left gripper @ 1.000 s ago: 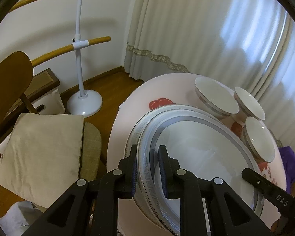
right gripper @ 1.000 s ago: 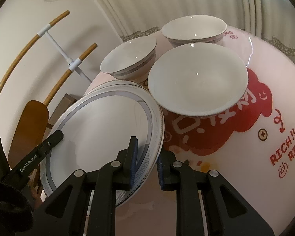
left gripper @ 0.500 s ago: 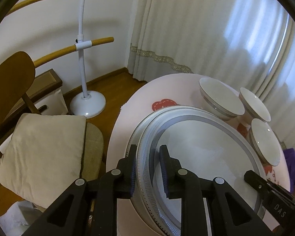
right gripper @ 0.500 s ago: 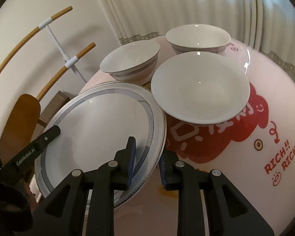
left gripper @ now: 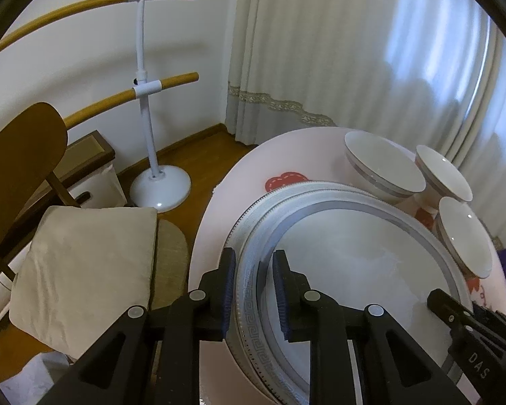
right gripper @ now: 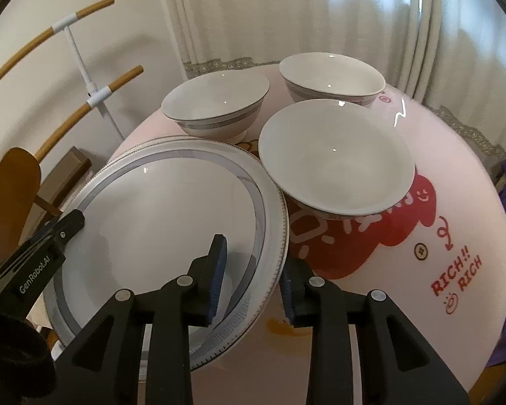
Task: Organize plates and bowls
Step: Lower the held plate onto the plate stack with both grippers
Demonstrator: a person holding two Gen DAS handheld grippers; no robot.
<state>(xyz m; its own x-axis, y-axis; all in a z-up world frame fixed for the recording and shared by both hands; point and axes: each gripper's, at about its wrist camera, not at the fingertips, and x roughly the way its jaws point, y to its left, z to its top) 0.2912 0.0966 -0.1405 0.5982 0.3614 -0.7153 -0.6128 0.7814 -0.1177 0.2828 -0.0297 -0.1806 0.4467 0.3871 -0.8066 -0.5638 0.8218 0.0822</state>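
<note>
Plate, white with a grey band and patterned rim, sits on the near left part of the round pink table, on top of another plate whose edge shows beneath it. Being round, it has no long axis we can name; it faces up, its near edge reaching out over the table's rim. At its left edge our left gripper is clamped on the rim, one pad outside and one on the inner face. At its right edge our right gripper straddles the rim; its jaws have just been opening and the pads stand clear. Further right, three white bowls stand upright, close together beyond the plate.
</note>
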